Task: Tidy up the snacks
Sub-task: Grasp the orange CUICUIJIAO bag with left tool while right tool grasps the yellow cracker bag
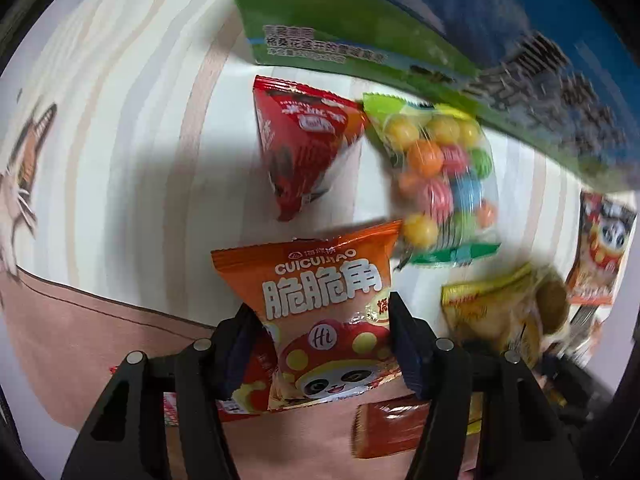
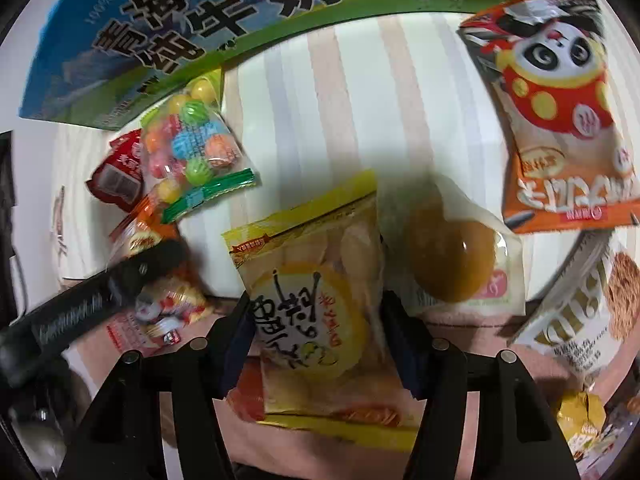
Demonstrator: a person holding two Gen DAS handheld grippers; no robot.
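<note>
"CUICUIJIAO" on orange snack bag (image 1: 320, 304)

- Blue-and-green printed milk carton (image 1: 420, 32), smeared by motion blur, cut off at frame's top edge.
- Small brown-red foil sachet (image 1: 390, 424), partly hidden behind left tool (image 1: 324, 344).

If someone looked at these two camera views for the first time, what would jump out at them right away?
Probably the two packets up close: the left hand-held gripper is shut on an orange Cuicuijiao snack bag, and the right hand-held gripper is shut on a yellow snack packet. Next, the clear bag of colourful candy balls beside a red triangular packet, just below the blue-and-green milk carton box at the far edge.
</note>
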